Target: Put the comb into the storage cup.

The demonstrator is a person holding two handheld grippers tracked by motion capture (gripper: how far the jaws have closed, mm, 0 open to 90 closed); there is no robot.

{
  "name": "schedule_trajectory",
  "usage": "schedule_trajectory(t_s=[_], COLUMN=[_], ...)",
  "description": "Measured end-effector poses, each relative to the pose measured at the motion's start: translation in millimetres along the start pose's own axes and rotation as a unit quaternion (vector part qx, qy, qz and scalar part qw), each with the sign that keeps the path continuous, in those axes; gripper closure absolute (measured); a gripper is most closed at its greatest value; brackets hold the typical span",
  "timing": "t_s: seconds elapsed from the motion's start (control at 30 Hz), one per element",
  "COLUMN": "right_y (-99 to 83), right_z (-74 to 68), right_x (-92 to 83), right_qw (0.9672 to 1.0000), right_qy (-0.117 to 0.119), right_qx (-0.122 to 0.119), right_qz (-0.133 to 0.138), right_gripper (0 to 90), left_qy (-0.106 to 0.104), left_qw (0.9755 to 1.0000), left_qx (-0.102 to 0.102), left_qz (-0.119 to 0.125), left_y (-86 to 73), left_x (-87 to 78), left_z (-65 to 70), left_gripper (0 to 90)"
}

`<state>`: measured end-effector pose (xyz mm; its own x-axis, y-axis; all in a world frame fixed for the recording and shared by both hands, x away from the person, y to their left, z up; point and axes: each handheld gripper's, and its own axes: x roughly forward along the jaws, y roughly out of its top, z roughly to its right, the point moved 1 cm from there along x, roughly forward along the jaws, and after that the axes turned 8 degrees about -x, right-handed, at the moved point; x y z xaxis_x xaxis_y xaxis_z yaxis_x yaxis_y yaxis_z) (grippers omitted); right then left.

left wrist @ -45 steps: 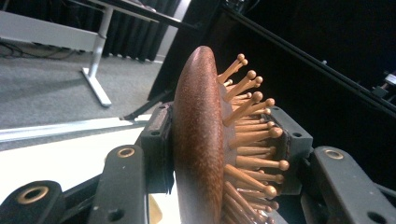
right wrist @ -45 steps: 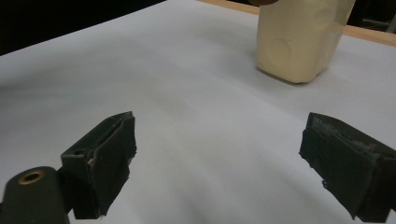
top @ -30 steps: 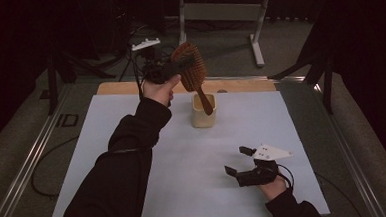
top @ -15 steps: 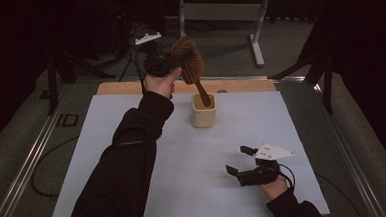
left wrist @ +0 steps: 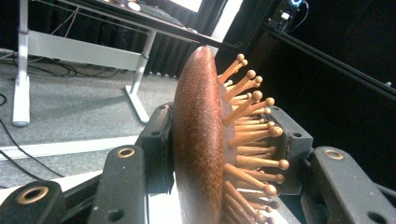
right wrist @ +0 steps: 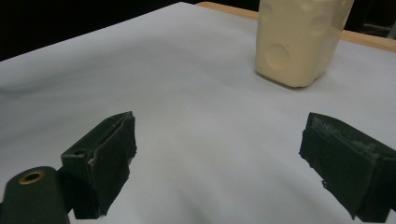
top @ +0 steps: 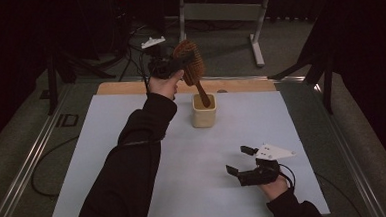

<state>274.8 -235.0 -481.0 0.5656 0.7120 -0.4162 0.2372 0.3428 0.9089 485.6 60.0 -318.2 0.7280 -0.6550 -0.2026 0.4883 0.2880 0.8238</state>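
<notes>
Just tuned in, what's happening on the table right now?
The left gripper is clamped on the head of a brown wooden hairbrush with wooden pins, holding it tilted over a cream plastic cup on the white table sheet. The brush handle's tip is already inside the cup's mouth. The right gripper rests near the table's front edge, jaws open and holding nothing.

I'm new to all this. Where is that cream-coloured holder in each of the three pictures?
High view: the cream holder stands mid-table on the white sheet, with the wooden hairbrush handle down in it.
Left gripper view: not in it; the brush head sits clamped between the jaws.
Right gripper view: top right, beyond the open jaws.
Shared landmark: the white sheet, in the high and right gripper views.
</notes>
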Motion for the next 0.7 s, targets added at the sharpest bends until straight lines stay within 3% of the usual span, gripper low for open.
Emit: schedule_trajectory(t_s=[0.3, 0.7], right_y=[-0.1, -0.2], right_z=[-0.4, 0.3], right_x=[0.0, -1.0], right_qw=[1.0000, 1.0000], right_qy=[0.001, 0.000], right_qx=[0.001, 0.002], right_qz=[0.000, 0.000], right_gripper=[10.0, 10.0], left_qy=[0.007, 0.006], left_qw=[0.9999, 0.9999], left_qx=[-0.008, 0.001], left_qz=[-0.006, -0.008], left_y=[-11.3, -23.6], left_x=[8.2, 15.0], left_z=[-7.4, -11.1], left_gripper=[51.5, 51.5])
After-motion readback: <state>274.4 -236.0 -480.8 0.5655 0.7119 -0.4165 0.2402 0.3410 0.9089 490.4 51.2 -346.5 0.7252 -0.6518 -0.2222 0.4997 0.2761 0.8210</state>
